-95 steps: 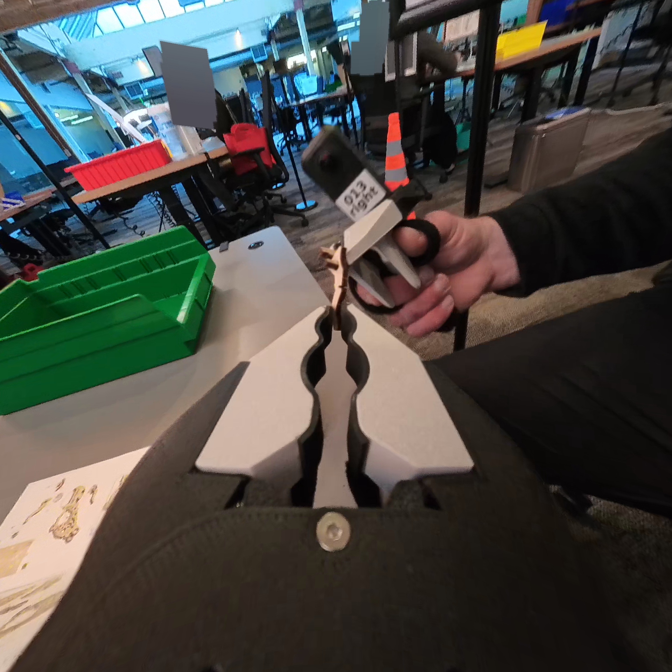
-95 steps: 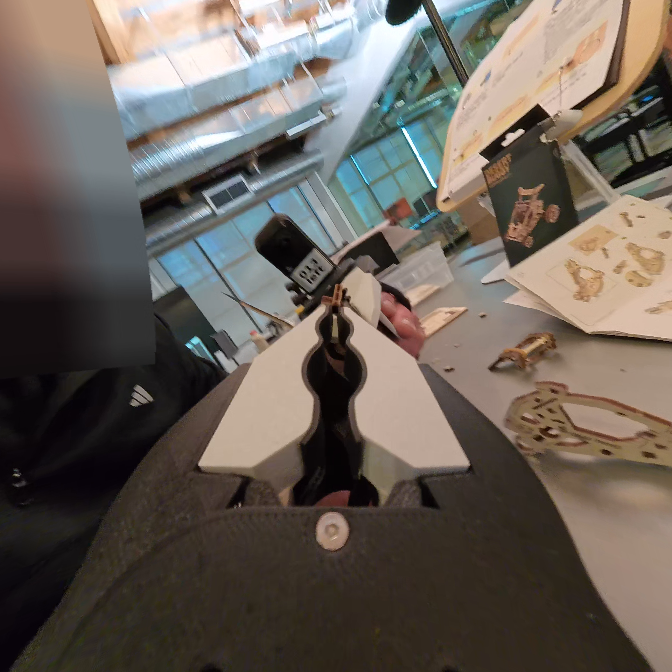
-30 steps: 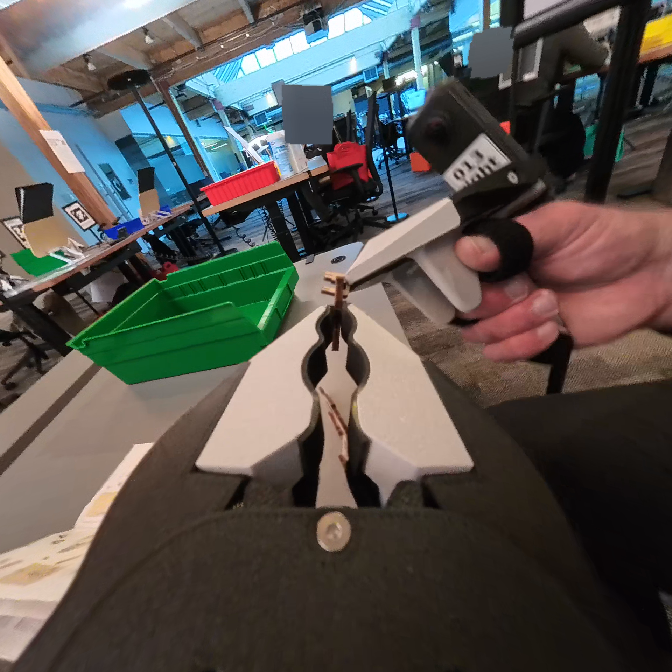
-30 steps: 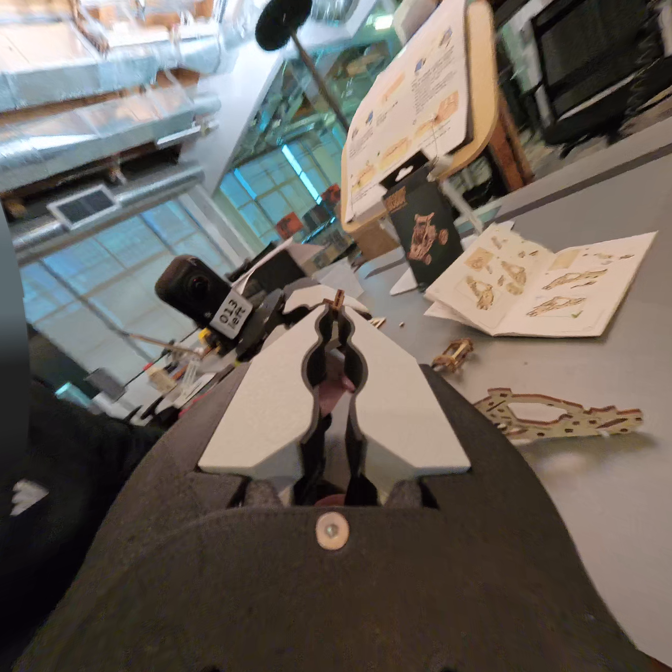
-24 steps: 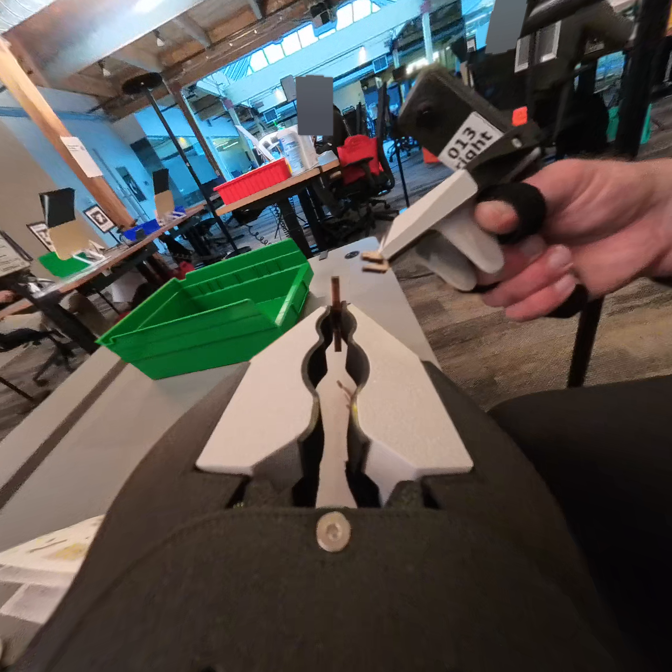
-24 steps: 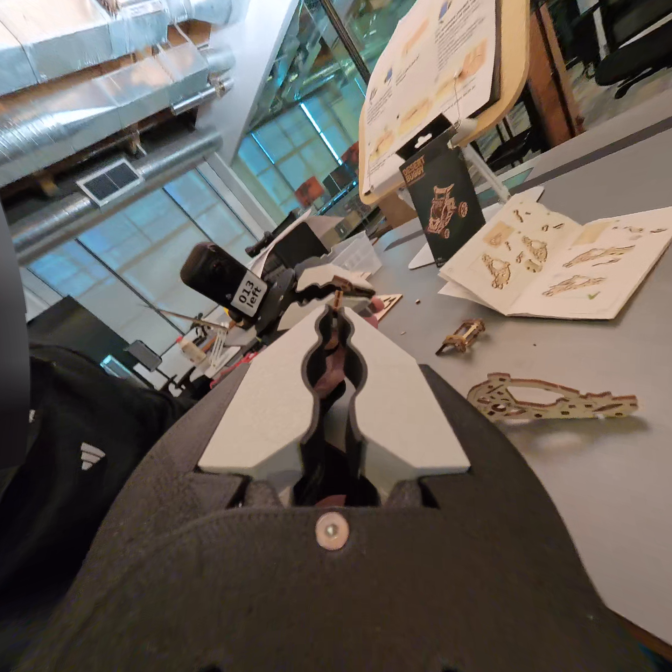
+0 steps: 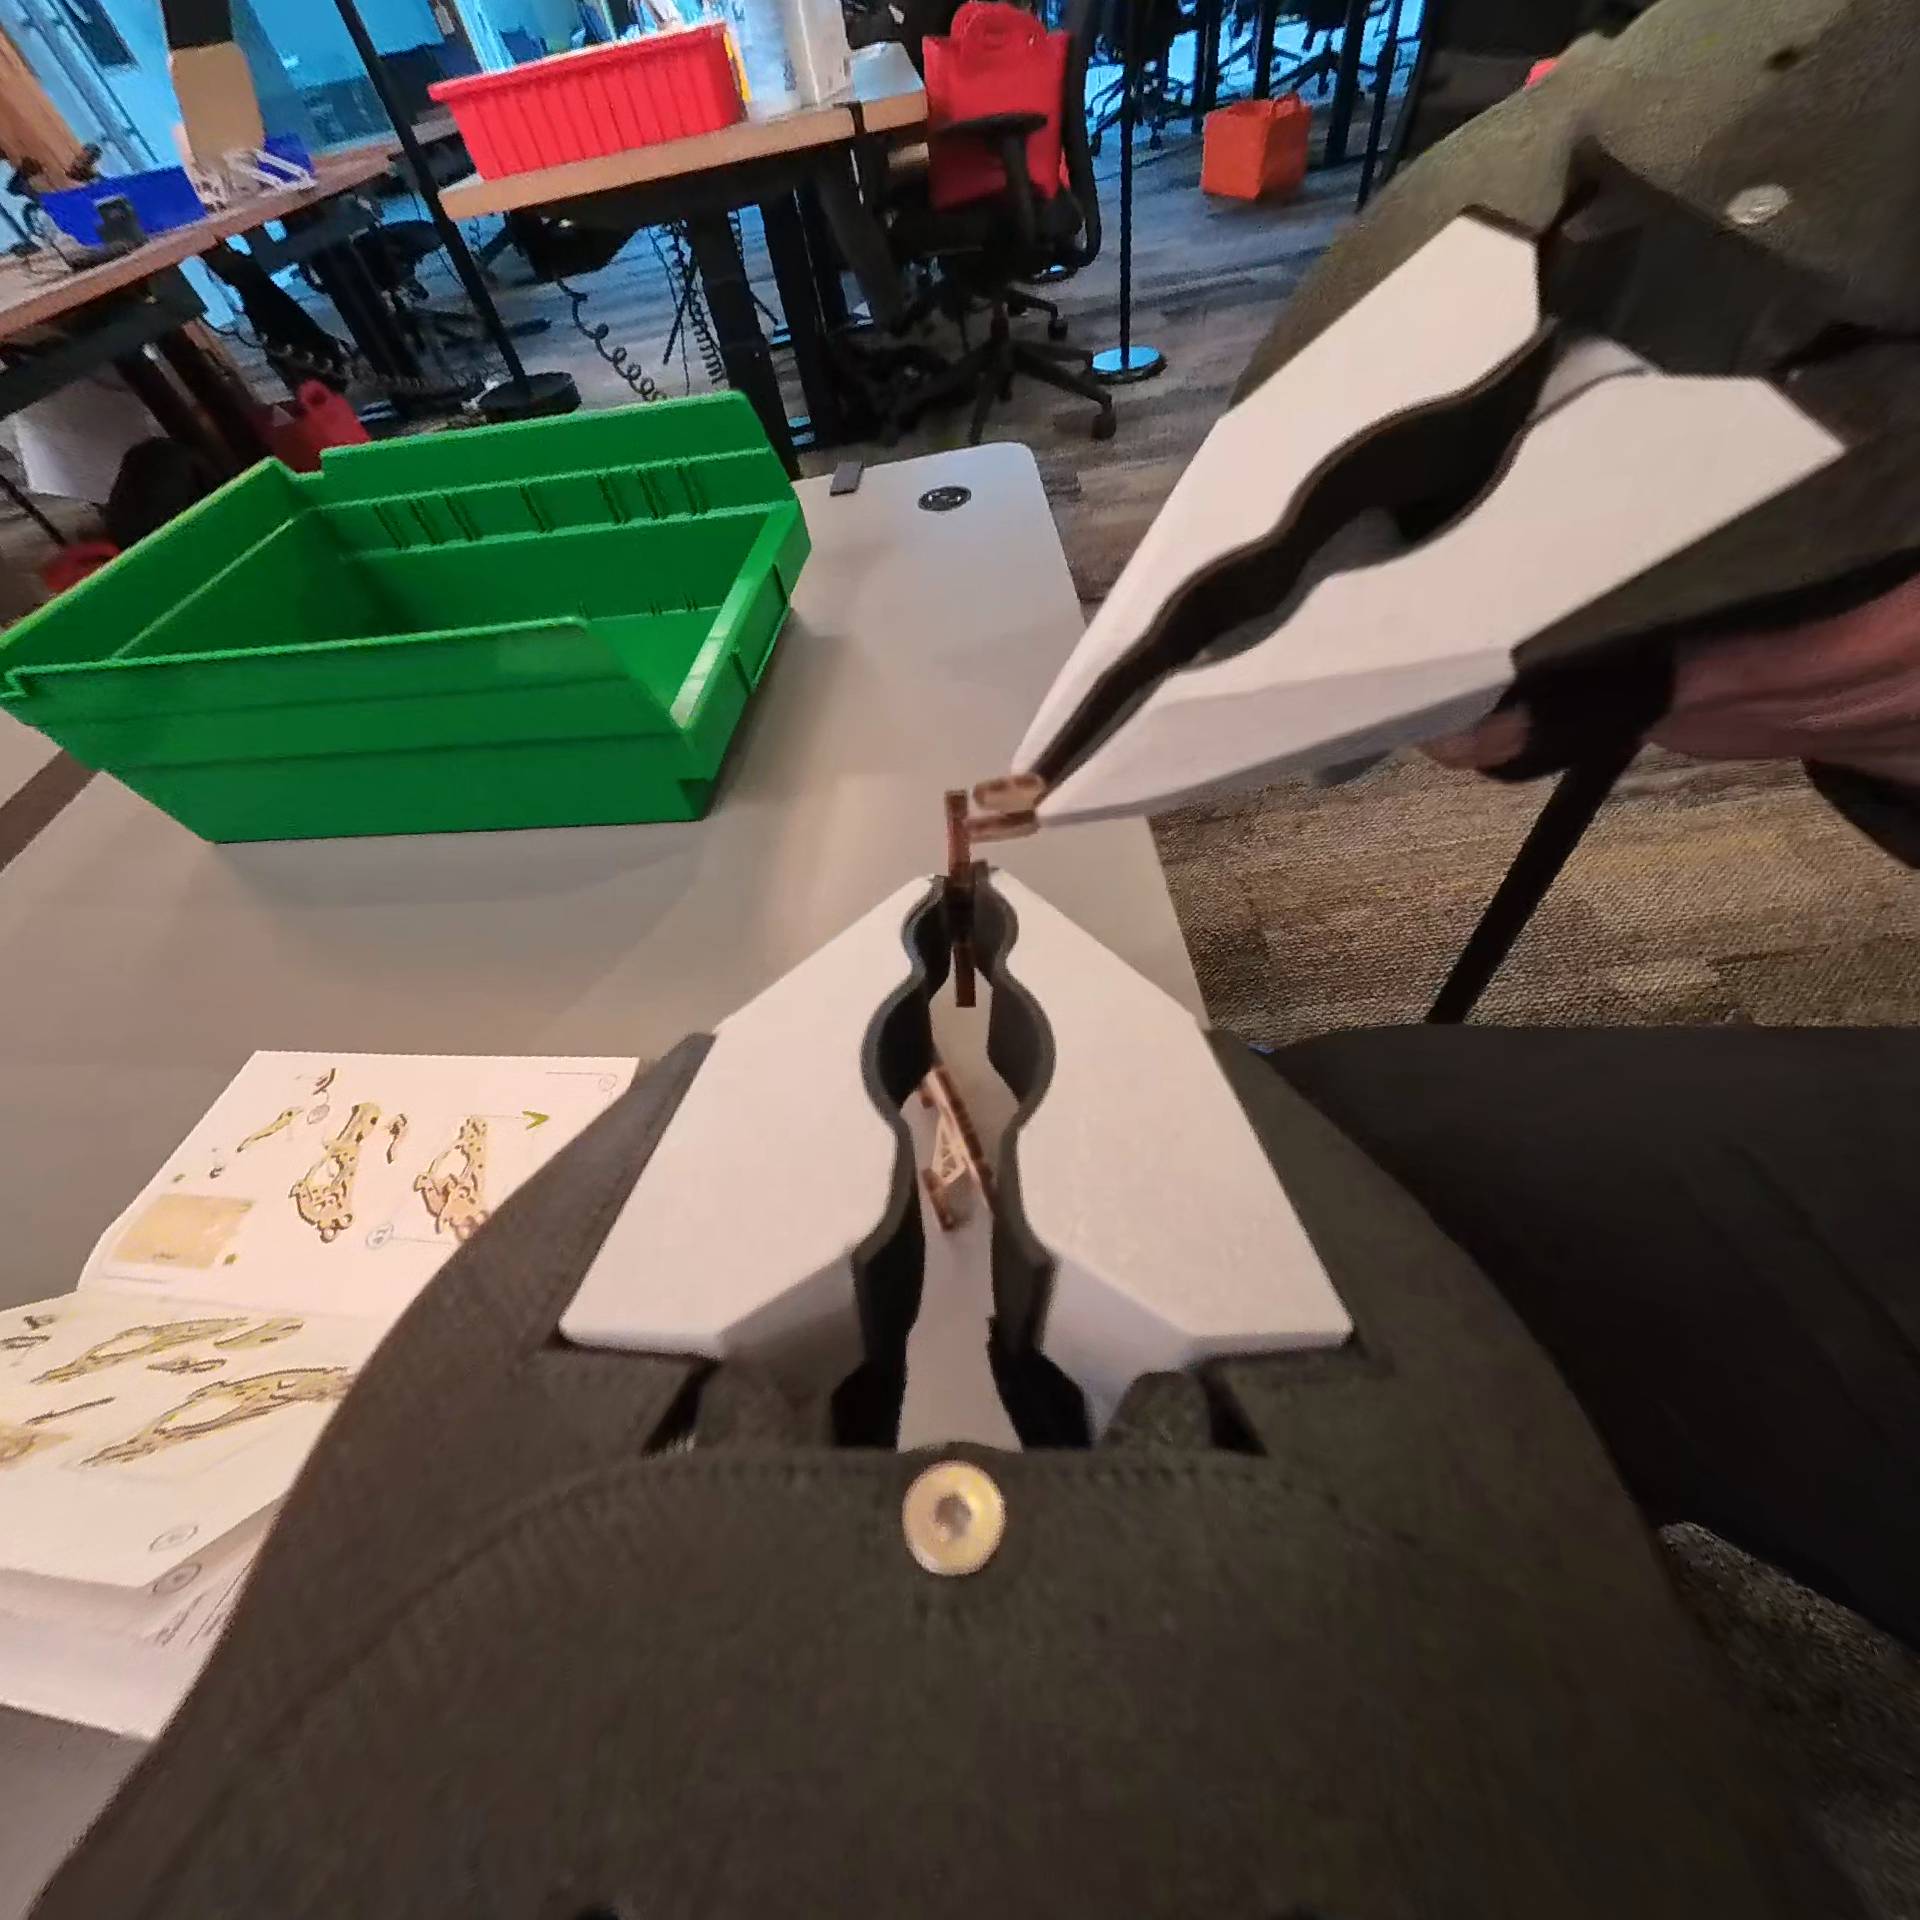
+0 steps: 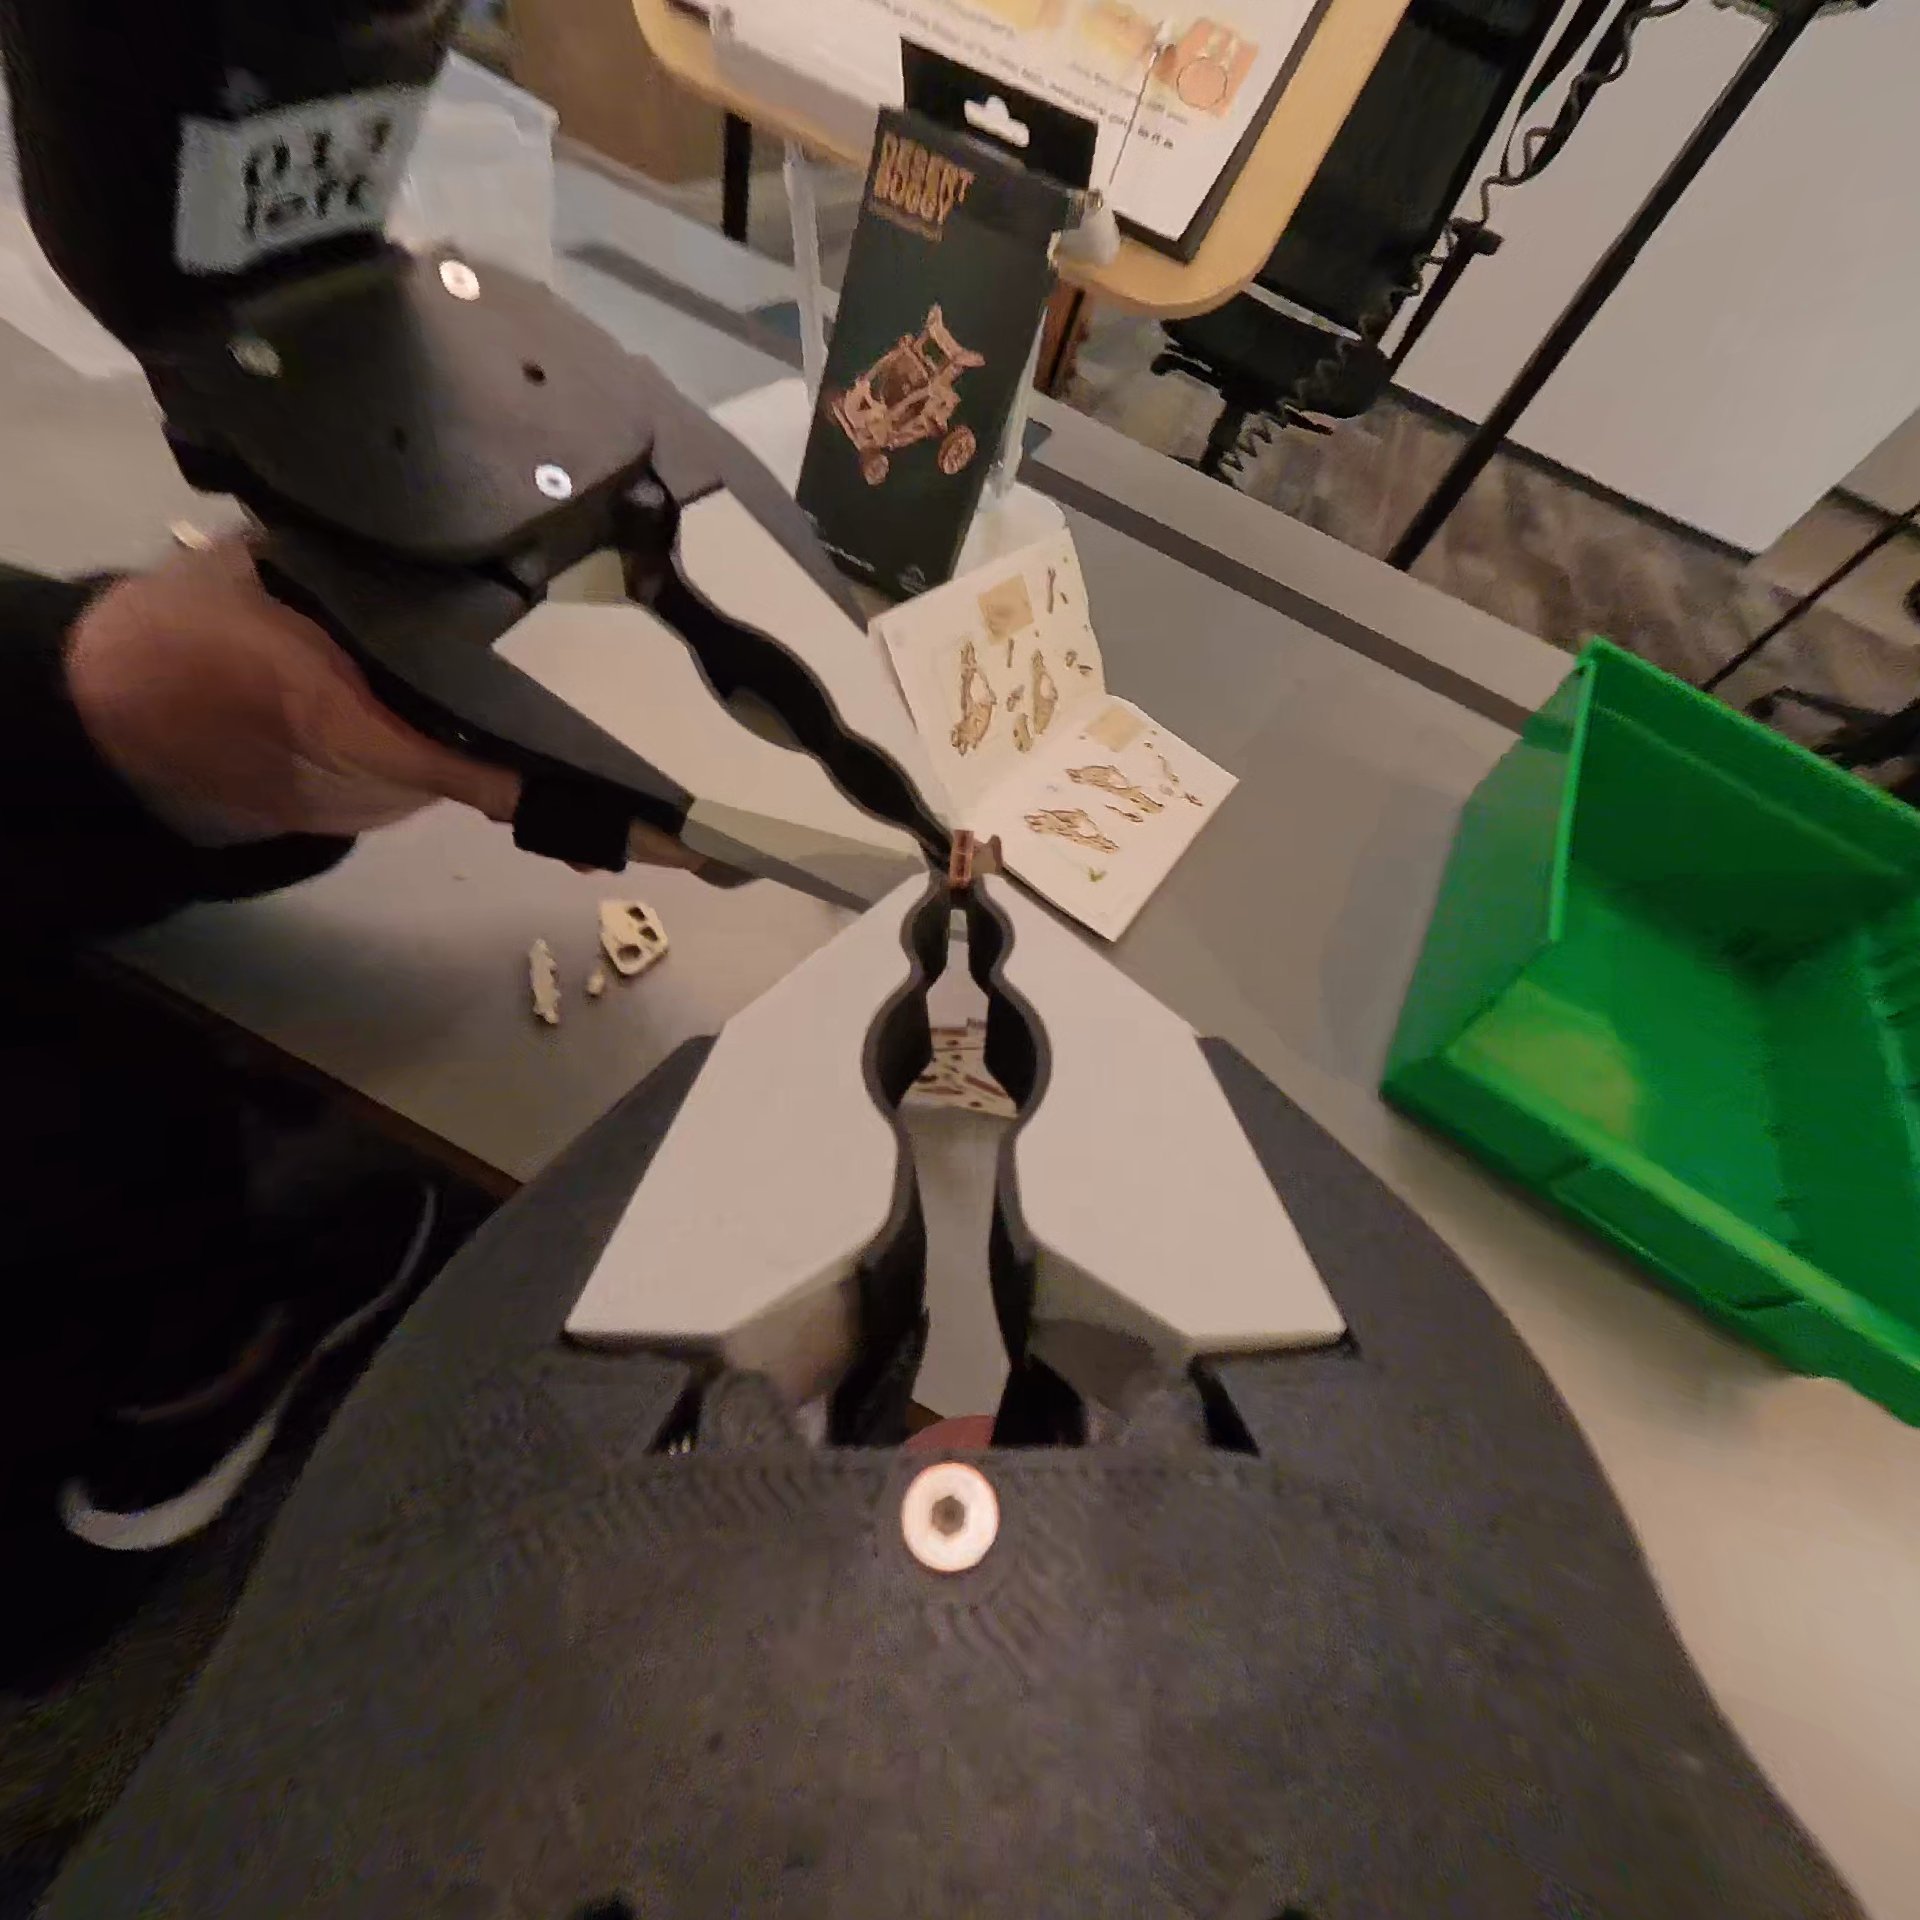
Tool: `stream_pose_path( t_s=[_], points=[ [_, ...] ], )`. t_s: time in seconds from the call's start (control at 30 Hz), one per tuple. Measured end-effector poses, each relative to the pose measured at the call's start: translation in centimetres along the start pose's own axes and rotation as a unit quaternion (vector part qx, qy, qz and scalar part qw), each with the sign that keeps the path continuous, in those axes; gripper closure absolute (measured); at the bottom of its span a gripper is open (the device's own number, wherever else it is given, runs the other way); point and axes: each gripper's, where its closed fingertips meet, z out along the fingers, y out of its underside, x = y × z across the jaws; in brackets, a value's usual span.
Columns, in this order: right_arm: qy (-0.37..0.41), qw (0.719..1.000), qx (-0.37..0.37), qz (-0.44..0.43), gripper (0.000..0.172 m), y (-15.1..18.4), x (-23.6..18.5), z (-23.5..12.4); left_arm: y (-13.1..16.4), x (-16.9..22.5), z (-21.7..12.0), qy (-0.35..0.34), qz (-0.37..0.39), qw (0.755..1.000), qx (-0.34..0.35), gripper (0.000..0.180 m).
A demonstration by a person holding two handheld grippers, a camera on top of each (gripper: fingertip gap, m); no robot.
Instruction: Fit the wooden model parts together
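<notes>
Two grippers: tips almost meeting in the air over the table's near edge.
Left gripper [image 7: 961, 883]: clamped on a thin strip [image 7: 958, 847], edge up.
Right gripper [image 8: 958, 883]: clamped on a small forked piece [image 7: 1003, 805].
Contact: piece touching the strip's top.
Advice: square the fork to the strip; push straight, gently; steady the left.

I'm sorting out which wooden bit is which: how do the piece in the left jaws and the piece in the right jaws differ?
The left piece is a thin dark strip standing upright on edge; the right piece is a paler, short forked clip lying sideways. The left piece runs back between the left gripper fingers; the right piece pokes from the tip of the right gripper. Both are small, pinched at the fingertips, and meet above the table.
</notes>
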Motion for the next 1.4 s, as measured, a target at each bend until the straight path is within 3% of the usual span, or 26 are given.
stream_pose_path(
  t_s=[0.17,0.4,0.7,0.9,1.4],
  points=[
    [0.034,0.998,-0.023,-0.053,0.171,0.5,0.1,0.1,0.1,-0.2,0.0,-0.011,-0.003,1.000,-0.012,0.179],
    [0.045,0.998,-0.020,-0.044,0.171,0.6,0.4,-0.1,0.5,-0.2,0.2,-0.035,0.019,0.998,-0.046,0.180],
    [0.093,0.989,-0.046,-0.104,0.171,1.1,0.5,0.0,0.3,-0.3,0.3,-0.070,0.051,0.994,-0.069,0.179],
    [0.134,0.976,-0.045,-0.164,0.170,0.4,0.2,-0.2,-0.1,-0.2,0.3,-0.079,0.053,0.994,-0.057,0.180],
    [0.167,0.968,-0.044,-0.184,0.170,0.1,0.6,-0.6,-0.8,0.0,0.3,-0.084,0.054,0.994,-0.042,0.180]
  ],
)
